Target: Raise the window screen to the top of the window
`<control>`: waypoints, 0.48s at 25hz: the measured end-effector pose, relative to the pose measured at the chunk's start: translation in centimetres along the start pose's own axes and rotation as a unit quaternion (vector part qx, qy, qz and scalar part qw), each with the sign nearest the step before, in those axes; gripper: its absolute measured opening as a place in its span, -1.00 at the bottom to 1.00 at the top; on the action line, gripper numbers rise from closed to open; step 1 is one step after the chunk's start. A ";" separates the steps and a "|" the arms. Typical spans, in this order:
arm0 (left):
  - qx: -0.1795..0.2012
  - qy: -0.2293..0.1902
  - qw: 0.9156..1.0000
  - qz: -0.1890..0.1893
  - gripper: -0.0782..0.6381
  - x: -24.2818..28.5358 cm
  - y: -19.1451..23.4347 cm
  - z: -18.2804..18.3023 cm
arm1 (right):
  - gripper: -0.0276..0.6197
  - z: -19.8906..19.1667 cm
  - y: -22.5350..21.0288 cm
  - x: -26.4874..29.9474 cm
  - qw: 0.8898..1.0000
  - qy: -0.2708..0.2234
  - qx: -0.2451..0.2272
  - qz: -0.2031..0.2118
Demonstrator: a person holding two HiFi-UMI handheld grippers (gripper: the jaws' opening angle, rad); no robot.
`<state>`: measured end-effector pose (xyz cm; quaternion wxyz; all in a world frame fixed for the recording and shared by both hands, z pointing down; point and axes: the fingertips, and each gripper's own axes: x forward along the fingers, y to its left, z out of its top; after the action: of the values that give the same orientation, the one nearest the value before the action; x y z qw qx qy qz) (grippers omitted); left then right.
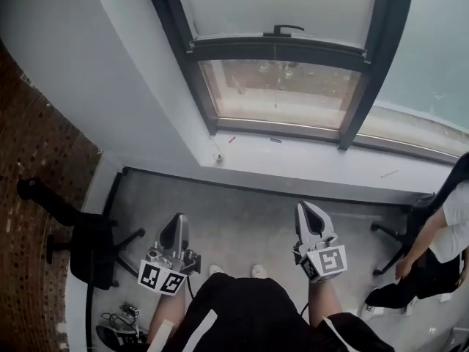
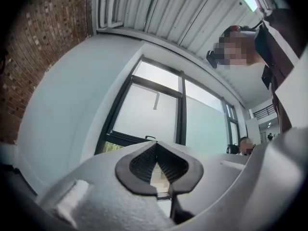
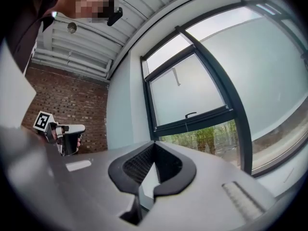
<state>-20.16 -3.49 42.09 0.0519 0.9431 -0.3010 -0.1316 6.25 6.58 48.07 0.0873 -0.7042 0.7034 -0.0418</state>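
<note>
The window screen point(image 1: 278, 2) covers the upper window, its bottom bar with a small handle point(image 1: 283, 29) well above the left gripper point(image 1: 176, 222) and right gripper point(image 1: 308, 210), whose jaws are both clenched on nothing. Unless the jaws release first, they would likely knock the thin handle instead of catching it. A shallow grip could slip and leave the screen short of the top.
</note>
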 end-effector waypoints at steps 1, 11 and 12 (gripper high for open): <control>-0.005 0.004 1.000 -0.013 -0.77 0.6 -0.6 -0.4 | -0.90 0.1 -0.6 -0.6 1.000 -0.003 0.000 -0.011; -0.040 0.029 0.991 -0.127 -0.77 8.2 -3.0 -4.0 | -0.90 0.5 -6.3 -5.3 0.989 -0.005 -0.018 -0.148; -0.040 0.030 0.989 -0.136 -0.77 9.1 -3.0 -4.4 | -0.90 0.8 -6.7 -5.5 0.987 -0.007 -0.021 -0.161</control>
<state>-10.11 -6.28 43.76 0.0799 0.9761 -0.1623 -0.1205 12.96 12.05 48.85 0.0695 -0.8103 0.5807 -0.0361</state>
